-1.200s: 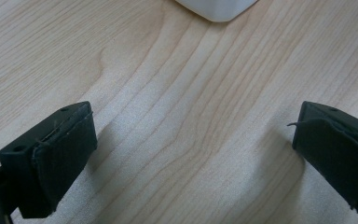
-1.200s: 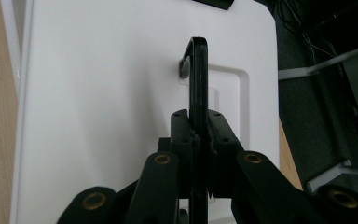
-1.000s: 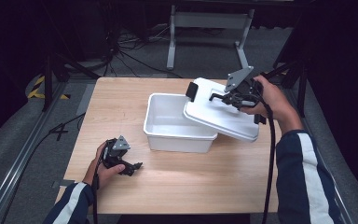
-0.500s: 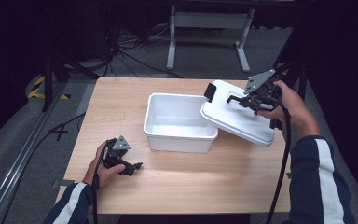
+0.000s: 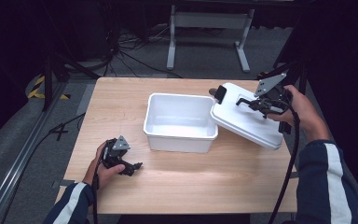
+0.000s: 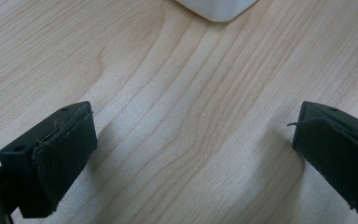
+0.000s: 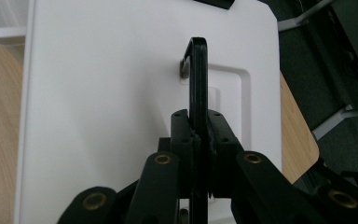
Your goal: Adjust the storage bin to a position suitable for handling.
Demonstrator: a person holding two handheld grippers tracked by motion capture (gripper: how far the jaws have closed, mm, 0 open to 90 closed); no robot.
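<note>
A light wooden table (image 5: 191, 186) stands on a grey floor (image 5: 135, 65). Behind it sits a grey metal stand (image 5: 208, 21) with two legs. Black cables (image 5: 116, 56) trail across the floor, and what looks like yellow-black tape (image 5: 39, 86) lies left.

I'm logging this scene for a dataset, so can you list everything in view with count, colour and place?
bin: 1, white, open, centre of the table.
lid: 1, white with a black handle and black latch, tilted, right of the bin.
table: 1, light wood, under everything.
metal stand: 1, grey, on the floor beyond the table.
cables: several, black, on the floor at far left.
left gripper: 1, black, open, low over the table near its front left.
right gripper: 1, black, shut on the lid's handle.
</note>
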